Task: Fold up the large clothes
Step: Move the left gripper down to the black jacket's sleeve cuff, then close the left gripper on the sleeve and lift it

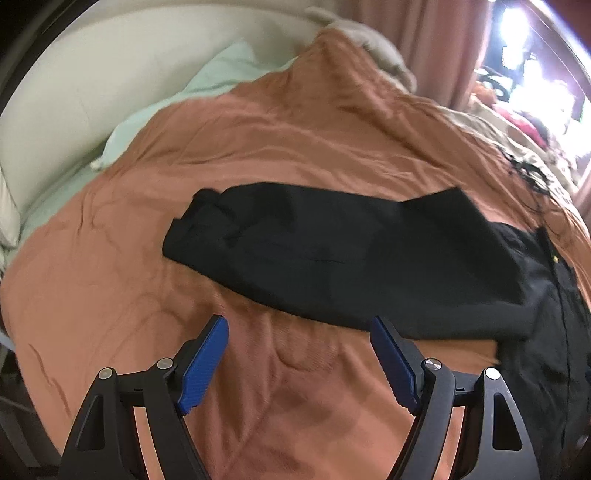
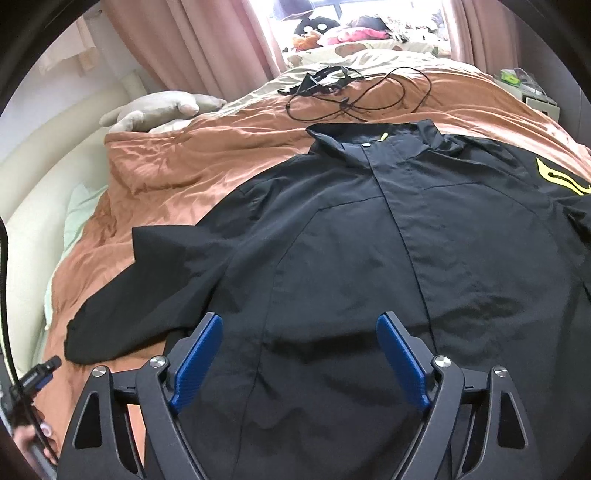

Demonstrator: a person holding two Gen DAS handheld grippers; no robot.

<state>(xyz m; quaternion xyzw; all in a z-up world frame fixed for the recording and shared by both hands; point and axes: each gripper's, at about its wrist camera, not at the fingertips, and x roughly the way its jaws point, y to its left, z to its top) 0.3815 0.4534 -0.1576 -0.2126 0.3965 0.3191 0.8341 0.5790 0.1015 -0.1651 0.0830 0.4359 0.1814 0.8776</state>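
A black jacket (image 2: 369, 240) lies spread front-up on the bed's orange duvet (image 2: 177, 173), its sleeve (image 1: 314, 251) stretched sideways, while the left hand-held gripper (image 1: 299, 363) and right hand-held gripper (image 2: 299, 363) both hover above it, jaws apart.

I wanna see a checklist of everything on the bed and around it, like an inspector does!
Surface: bed with a wrinkled orange blanket.
Job's things: black jacket spread face up, closed in front, sleeve stretched sideways.
Clutter: grey plush toy, green pillow, small black gadget.
Grippers: left gripper open, empty; right gripper open above the jacket.
Cables: thin black cable looped beyond the collar.
Surroundings: pink curtains, bright window.
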